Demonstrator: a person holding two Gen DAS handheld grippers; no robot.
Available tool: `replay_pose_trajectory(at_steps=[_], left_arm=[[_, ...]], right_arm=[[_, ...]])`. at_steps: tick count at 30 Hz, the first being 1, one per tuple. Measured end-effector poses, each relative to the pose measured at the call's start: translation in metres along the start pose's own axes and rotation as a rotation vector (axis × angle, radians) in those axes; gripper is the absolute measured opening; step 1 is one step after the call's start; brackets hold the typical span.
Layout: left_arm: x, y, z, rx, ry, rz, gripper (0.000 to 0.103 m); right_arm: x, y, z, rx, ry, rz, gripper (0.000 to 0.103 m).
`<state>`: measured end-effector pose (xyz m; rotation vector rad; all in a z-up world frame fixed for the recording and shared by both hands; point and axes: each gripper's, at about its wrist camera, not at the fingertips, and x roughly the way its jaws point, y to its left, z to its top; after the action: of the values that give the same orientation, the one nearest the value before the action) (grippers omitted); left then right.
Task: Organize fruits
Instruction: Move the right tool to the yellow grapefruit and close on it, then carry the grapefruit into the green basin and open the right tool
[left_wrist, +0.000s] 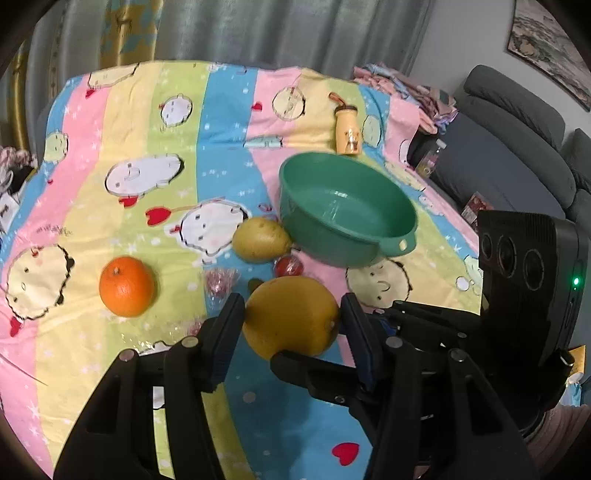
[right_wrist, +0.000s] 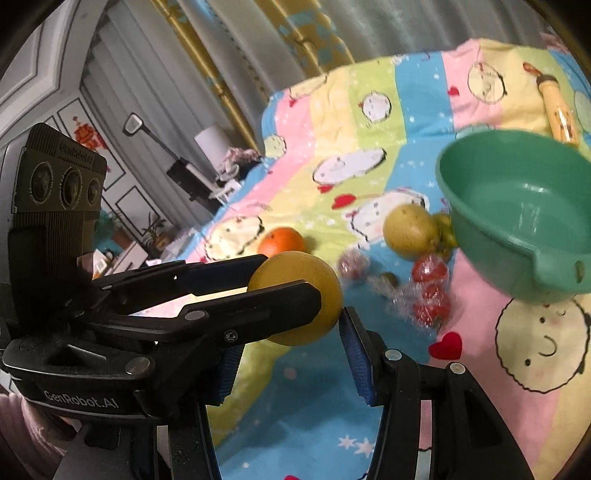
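Observation:
My left gripper (left_wrist: 291, 314) is shut on a large yellow fruit (left_wrist: 291, 317), which it holds just above the striped cloth (left_wrist: 147, 155); it also shows in the right wrist view (right_wrist: 299, 295). My right gripper (right_wrist: 288, 332) is open and empty, beside the left one. An orange (left_wrist: 126, 286) lies at the left. A pale pear (left_wrist: 260, 240) lies against the empty green bowl (left_wrist: 347, 210). Wrapped red fruits (right_wrist: 430, 291) lie in front of the pear.
A yellow bottle (left_wrist: 347, 129) lies behind the bowl. A grey sofa (left_wrist: 517, 155) with piled clothes stands to the right of the table. Curtains hang behind. Clear plastic wrap (left_wrist: 219, 282) lies near the orange.

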<state>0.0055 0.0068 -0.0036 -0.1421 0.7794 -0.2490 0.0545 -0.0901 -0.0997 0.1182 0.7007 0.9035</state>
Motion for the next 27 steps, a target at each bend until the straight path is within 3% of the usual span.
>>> replay_pose_trajectory(at_steps=[12, 27], left_arm=[[-0.002, -0.036, 0.034, 0.079, -0.057, -0.036, 0.053], [0.066, -0.072, 0.074, 0.132, -0.017, -0.134, 0.053]], right_arm=[[-0.045, -0.012, 0.018, 0.004, -0.12, -0.038, 0.053], [-0.067, -0.084, 0.037, 0.087, -0.161, -0.138, 0.053]])
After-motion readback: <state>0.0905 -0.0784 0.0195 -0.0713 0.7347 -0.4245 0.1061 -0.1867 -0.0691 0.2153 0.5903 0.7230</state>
